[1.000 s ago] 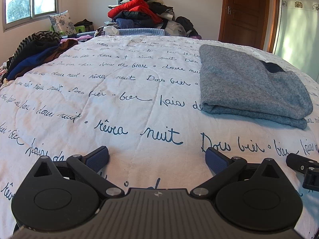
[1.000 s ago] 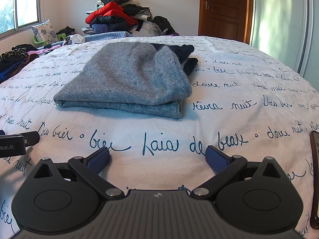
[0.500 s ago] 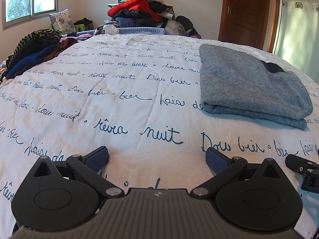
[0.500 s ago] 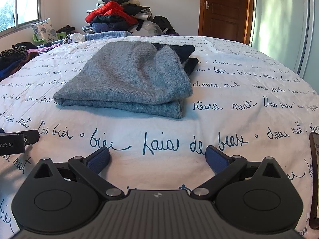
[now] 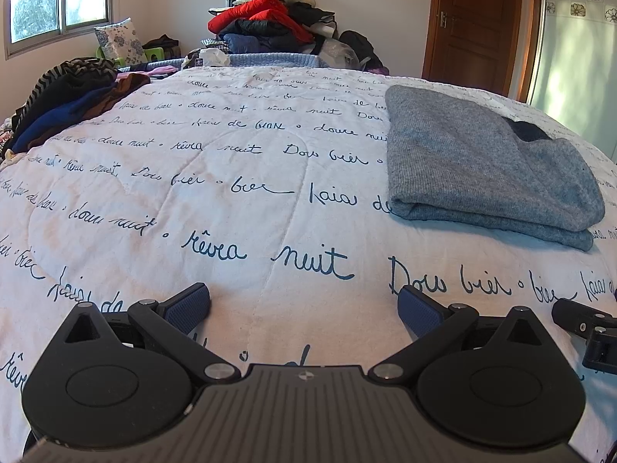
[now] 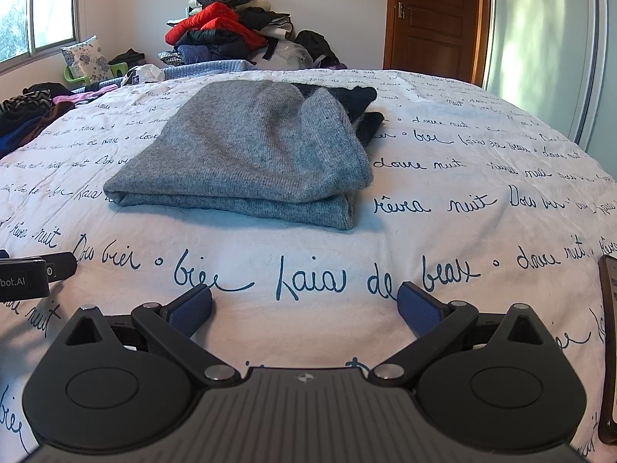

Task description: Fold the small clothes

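Nothing moved in the last second: grey sweater (image 6: 250,154) lies folded on the bed (image 5: 193,193).
Both my hand-held grippers, left (image 5: 304,305) and right (image 6: 304,303), rest wide and empty; this garment looks done.

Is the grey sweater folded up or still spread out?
Folded. The grey sweater lies on the bedspread as a neat bundle, with stacked layers showing along its near edge.

Bright daylight from window (image 5: 58,0), soft shadows, sharp, fisheye-bent edges

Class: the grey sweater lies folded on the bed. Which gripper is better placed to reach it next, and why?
Probably the right gripper: the grey sweater lies straight ahead of its open fingers, whereas it sits off to the right of the left gripper.
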`<state>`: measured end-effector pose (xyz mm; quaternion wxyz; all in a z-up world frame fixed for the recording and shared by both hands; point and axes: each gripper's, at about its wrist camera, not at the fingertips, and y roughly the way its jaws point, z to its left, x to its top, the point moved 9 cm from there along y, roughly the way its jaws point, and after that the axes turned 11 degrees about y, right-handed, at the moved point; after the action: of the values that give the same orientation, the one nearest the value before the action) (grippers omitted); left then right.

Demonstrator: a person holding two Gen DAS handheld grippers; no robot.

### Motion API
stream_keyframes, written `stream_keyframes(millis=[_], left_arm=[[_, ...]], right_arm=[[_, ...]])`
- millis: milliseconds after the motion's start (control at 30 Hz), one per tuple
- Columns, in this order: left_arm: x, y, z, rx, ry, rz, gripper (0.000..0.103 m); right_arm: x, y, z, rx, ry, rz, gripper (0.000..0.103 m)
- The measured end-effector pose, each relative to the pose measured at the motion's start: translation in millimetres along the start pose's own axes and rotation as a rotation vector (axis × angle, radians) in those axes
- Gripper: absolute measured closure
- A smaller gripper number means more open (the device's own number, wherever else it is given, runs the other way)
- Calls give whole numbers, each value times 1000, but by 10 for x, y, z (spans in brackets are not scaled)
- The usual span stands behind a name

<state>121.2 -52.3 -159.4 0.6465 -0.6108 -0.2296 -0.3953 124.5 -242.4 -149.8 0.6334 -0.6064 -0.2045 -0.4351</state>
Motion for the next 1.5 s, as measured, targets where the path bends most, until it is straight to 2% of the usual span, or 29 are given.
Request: stream_keyframes(millis=[300, 533, 1167, 1300, 1500], left_arm=[[19, -27, 15, -8, -5, 0, 1], [116, -247, 69, -14, -46, -49, 1], [96, -337, -97, -34, 36, -13, 1], [127, -361, -73, -39, 28, -25, 1], [161, -364, -67, -24, 39, -29, 1]], right_arm=[[0, 1, 2, 0, 0, 0, 0], [-2, 3, 21, -8, -13, -2, 0], [-2, -10, 10, -2, -7, -1, 0], [34, -107, -22, 34, 22, 2, 0], [69, -250, -64, 23, 35, -10, 0]])
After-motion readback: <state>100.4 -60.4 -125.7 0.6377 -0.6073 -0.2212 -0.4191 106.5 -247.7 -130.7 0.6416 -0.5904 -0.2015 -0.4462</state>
